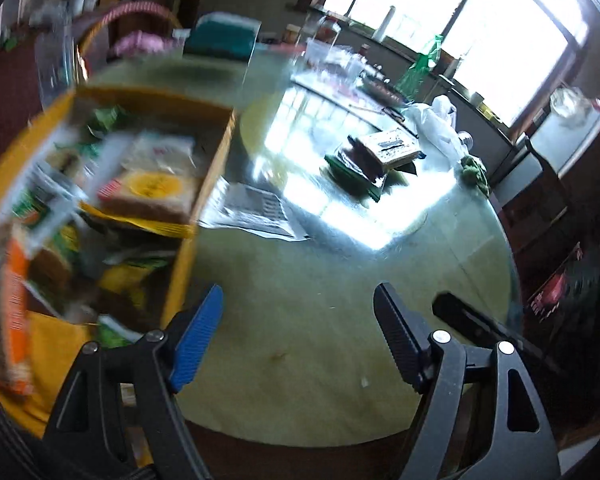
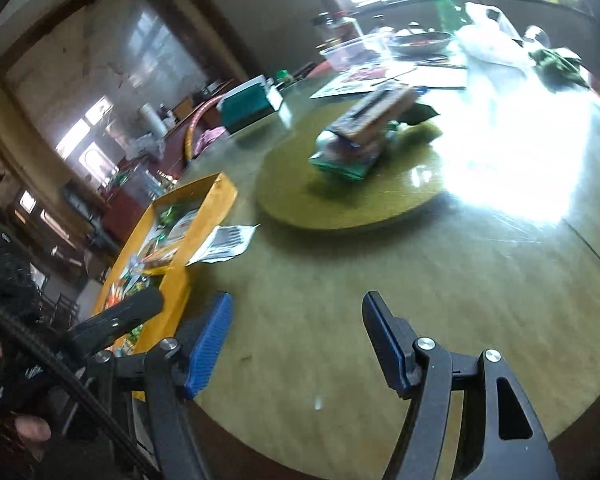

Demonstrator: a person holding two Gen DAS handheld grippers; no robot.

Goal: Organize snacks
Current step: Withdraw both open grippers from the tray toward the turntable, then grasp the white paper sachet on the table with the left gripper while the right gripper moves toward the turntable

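A yellow cardboard box (image 1: 216,148) full of snack packets (image 1: 152,188) stands on the left of the round table; the right wrist view shows the same yellow box (image 2: 216,196) at mid left. A stack of snack packets (image 1: 376,152) lies on the green turntable (image 2: 300,200), and this stack (image 2: 360,132) is blurred in the right wrist view. My left gripper (image 1: 298,300) hangs open over bare table just right of the box, with nothing between its fingers. My right gripper (image 2: 296,308) is open too, over the table's near part, holding nothing.
A printed paper sheet (image 1: 256,208) lies beside the box. At the far side sit a teal box (image 2: 248,104), a clear plastic container (image 2: 352,50), a white plastic bag (image 1: 440,120) and a green cloth (image 2: 560,60). The table's edge (image 1: 300,440) runs close below the grippers.
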